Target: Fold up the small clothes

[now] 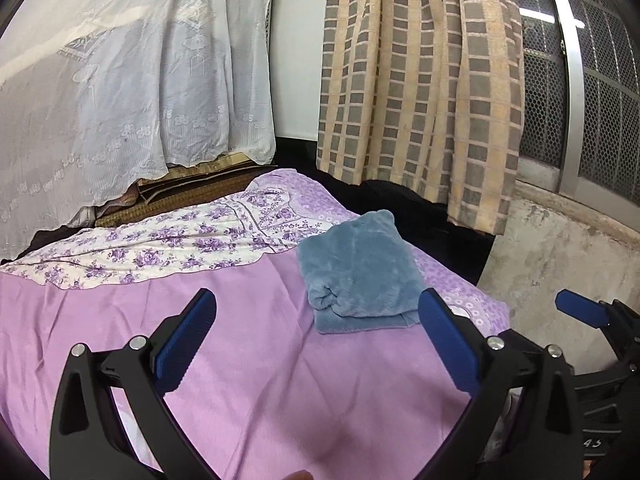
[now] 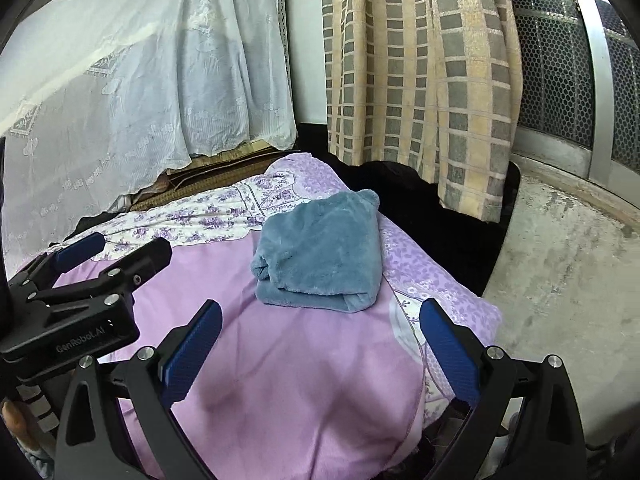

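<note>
1. Left wrist view: the left gripper [image 1: 316,344] is spread wide and empty, and the right gripper [image 2: 320,348] likewise.
2. The folded blue fleece garment [image 1: 356,268] rests on the purple sheet [image 1: 248,360], untouched.
3. Risk: the bulky fleece could spring open, or a pinch could snag the sheet beneath.

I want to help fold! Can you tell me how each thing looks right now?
blue fleece garment: folded, lying on the purple sheet.
floral garment: spread flat, unfolded.
purple sheet: spread, wrinkled.
left gripper: open, empty.
right gripper: open, empty.
checked curtain: hanging, drawn aside.
</note>
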Motion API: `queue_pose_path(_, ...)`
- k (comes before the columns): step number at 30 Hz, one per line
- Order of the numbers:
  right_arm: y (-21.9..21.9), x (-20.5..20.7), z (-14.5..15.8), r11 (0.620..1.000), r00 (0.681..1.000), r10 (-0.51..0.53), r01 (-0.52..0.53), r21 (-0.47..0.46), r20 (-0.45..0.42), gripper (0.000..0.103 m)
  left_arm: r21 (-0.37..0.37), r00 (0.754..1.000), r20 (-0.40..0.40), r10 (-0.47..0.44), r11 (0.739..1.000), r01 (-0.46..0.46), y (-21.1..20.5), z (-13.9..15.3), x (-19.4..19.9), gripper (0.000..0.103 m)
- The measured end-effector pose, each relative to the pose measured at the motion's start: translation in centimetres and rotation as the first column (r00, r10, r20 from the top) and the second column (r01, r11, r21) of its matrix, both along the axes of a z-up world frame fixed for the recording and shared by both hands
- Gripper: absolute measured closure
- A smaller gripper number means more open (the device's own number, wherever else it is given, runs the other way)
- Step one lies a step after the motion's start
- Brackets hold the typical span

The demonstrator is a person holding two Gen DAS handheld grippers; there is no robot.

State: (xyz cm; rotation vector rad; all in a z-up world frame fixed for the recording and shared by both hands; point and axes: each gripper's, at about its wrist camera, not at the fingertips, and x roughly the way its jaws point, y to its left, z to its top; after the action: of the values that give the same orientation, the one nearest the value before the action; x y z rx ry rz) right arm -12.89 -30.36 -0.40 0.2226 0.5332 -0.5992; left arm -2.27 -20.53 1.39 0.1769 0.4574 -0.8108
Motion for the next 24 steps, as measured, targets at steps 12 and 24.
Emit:
queue_pose_path(12, 2.2, -1.1, 1.7, 0.998, 0.997, 0.028, -0.024, -0.052, 0.068, 0.004, -0.011, 0.999, 0.002, 0.049, 0.999, -0.049, 1.6, 1.3, -0.9, 0.004)
queue_pose_path(24, 2.1, -1.2, 1.7, 0.999, 0.998, 0.018, -0.016, -0.043, 0.056, 0.004, 0.015, 0.998, 0.009, 0.056, 0.998, -0.056, 1.3, 1.0, -1.2, 0.004)
